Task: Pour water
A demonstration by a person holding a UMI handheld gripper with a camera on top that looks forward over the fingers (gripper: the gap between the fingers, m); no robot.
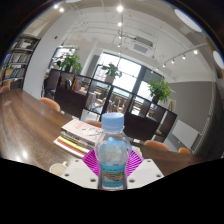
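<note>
While the hand-held gripper (113,170) points forward over a dark wooden worktop (30,125), a clear water bottle (113,150) with a pale blue cap stands upright between its fingers, hiding most of the magenta pads (92,160). Both pads lie against the bottle's sides with no gap visible, so the fingers appear clamped on it. A stack of books (78,133) rests on the worktop just beyond and beside the bottle. Chairs, potted plants (160,90) and large windows (122,72) occupy the background.
</note>
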